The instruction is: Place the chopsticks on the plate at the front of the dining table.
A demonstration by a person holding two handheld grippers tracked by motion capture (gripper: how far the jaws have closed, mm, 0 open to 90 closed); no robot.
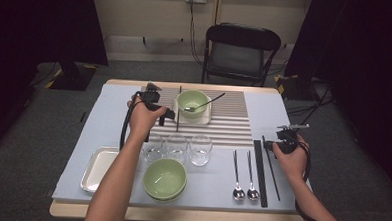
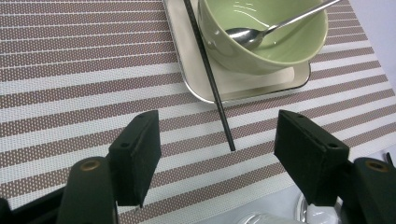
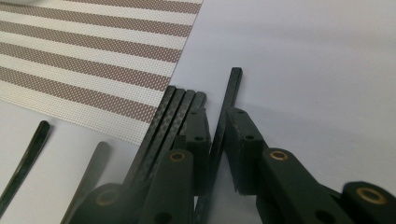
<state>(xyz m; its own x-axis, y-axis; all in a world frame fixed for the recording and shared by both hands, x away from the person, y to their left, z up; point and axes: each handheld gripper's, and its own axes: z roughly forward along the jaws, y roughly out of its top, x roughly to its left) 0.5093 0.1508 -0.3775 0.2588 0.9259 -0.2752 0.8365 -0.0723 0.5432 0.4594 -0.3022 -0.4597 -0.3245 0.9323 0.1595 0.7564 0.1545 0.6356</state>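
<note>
My left gripper (image 1: 166, 116) (image 2: 217, 119) hovers open over the striped placemat (image 1: 233, 123) (image 2: 70, 70). The near tip of a black chopstick (image 1: 178, 108) (image 2: 210, 79) lies between its jaws, untouched. That chopstick runs along the left rim of a small metal tray (image 1: 193, 122) (image 2: 243, 95), which holds a green bowl (image 1: 193, 101) (image 2: 280, 46) with a spoon (image 2: 261, 32) in it. At the table's right, my right gripper (image 1: 278, 144) (image 3: 218, 112) is low over a single black chopstick (image 1: 273, 174) (image 3: 233, 84). Its jaws are narrowed onto that chopstick's sides.
A bundle of black chopsticks (image 1: 259, 168) (image 3: 173, 107) lies just left of the single one, with two spoons (image 1: 245, 175) beside it. Three glasses (image 1: 177, 147), stacked green bowls (image 1: 165, 178) and an empty metal tray (image 1: 97, 167) line the near side. A chair (image 1: 241, 52) stands beyond the table.
</note>
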